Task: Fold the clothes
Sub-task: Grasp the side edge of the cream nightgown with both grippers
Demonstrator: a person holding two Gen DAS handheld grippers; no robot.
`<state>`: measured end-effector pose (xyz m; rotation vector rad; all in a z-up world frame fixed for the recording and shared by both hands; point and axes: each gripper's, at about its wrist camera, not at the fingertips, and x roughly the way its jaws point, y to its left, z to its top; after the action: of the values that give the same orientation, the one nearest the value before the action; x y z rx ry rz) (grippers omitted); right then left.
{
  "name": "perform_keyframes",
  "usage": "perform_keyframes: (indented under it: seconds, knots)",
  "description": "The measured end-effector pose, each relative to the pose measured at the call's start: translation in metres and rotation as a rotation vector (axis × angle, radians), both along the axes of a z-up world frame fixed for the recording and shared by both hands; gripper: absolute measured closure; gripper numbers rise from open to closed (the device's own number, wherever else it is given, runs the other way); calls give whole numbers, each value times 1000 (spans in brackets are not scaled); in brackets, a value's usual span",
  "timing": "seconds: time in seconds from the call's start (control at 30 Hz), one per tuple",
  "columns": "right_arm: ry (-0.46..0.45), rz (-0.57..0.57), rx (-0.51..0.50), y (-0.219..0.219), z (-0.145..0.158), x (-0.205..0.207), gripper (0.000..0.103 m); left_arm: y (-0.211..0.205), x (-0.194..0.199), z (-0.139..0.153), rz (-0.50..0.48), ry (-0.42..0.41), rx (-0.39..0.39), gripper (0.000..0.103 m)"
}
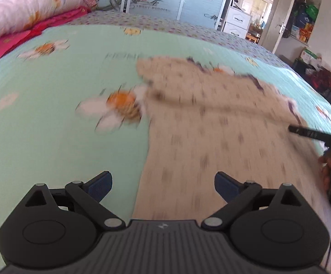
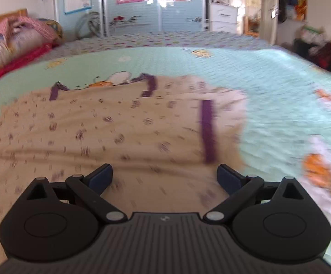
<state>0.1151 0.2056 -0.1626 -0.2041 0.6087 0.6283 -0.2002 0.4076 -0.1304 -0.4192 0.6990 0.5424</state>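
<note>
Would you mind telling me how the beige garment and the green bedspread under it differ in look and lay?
The beige garment carries small dark flecks and purple trim; the green bedspread shows large white and orange flowers. The garment lies rumpled, with a ridge across it, and the bedspread lies smooth. The garment covers only part of the bed; the bedspread reaches well past it on both sides. Both are patterned cloth spread out flat on the bed.

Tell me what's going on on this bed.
A person is folding clothes with a handheld gripper in each hand. A beige garment with purple trim lies spread on the mint flowered bedspread. The left gripper and right gripper both stand open above the fabric, holding nothing. The pictures are blurred, so finer detail is hard to tell.
</note>
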Motion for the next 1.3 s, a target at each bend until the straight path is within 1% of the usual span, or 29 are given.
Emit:
perform_keyframes:
  seconds: [0.07,0.13,0.23,0.3,0.37,0.43,0.47,0.53,0.6,0.63,0.67,0.7,0.73,0.77,0.8,0.83,0.87,0.93,1.0,1.03,1.07,1.13,1.17,1.2,1.27,1.3]
  knots:
    - [2,-6,-9,-29,0,-25,5,-10,-25,-3,8,11,-27,4]
    - [64,-33,-38,-61,-8,-47,5,-15,-42,-6,20,12,-40,4]
    - [49,-112,-2,-110,-7,-88,5,-26,-60,0,37,-20,-46,4]
    - [48,-167,-1,-135,-6,-115,5,-37,-65,9,17,-67,-35,4]
    - [13,-194,-6,-150,0,-147,5,-53,-59,15,-52,-94,-17,4]
    - [-33,-168,-3,-153,8,-180,5,-74,-49,12,-135,-87,8,4]
    - [-58,-125,-5,-149,11,-195,5,-84,-44,7,-169,-70,18,4]
    - [-99,-37,-24,-140,16,-223,5,-97,-35,-6,-208,-8,7,4]
    - [-88,61,-129,-126,8,-241,5,-106,-37,-17,-216,41,3,4]
    - [-74,101,-182,-120,3,-249,5,-111,-40,-21,-218,62,10,4]
    - [-46,107,-215,-119,-2,-255,5,-117,-46,-20,-230,81,23,4]
    - [-37,86,-195,-126,-1,-262,5,-123,-52,-20,-242,101,37,4]
    - [-14,70,-178,-133,0,-267,5,-128,-59,-18,-255,115,30,4]
    - [46,71,-166,-139,3,-269,5,-132,-68,-15,-269,118,15,4]
    - [103,83,-147,-146,7,-269,5,-131,-79,-11,-268,98,2,4]
    - [140,87,-119,-154,12,-270,5,-129,-91,-8,-265,77,-10,4]
    - [124,67,-65,-164,21,-273,5,-124,-100,-3,-237,49,-20,4]
    - [97,12,36,-186,36,-275,5,-103,-114,4,-129,12,-47,4]
    - [142,-32,88,-205,40,-263,5,-77,-122,2,-26,-2,-117,4]
    - [192,-46,102,-212,37,-255,5,-65,-125,-1,14,-3,-156,4]
    - [251,-61,136,-221,33,-247,5,-57,-128,-4,43,-1,-177,4]
    - [368,-90,253,-242,27,-236,5,-54,-132,-7,58,21,-147,4]
    - [415,-105,301,-252,25,-231,5,-56,-131,-7,47,44,-105,4]
    - [425,-125,305,-257,23,-231,5,-62,-129,-7,28,78,-47,4]
    - [395,-169,206,-257,24,-236,5,-76,-122,-9,-18,157,100,4]
    - [370,-160,144,-255,25,-237,5,-83,-118,-11,-45,189,164,4]
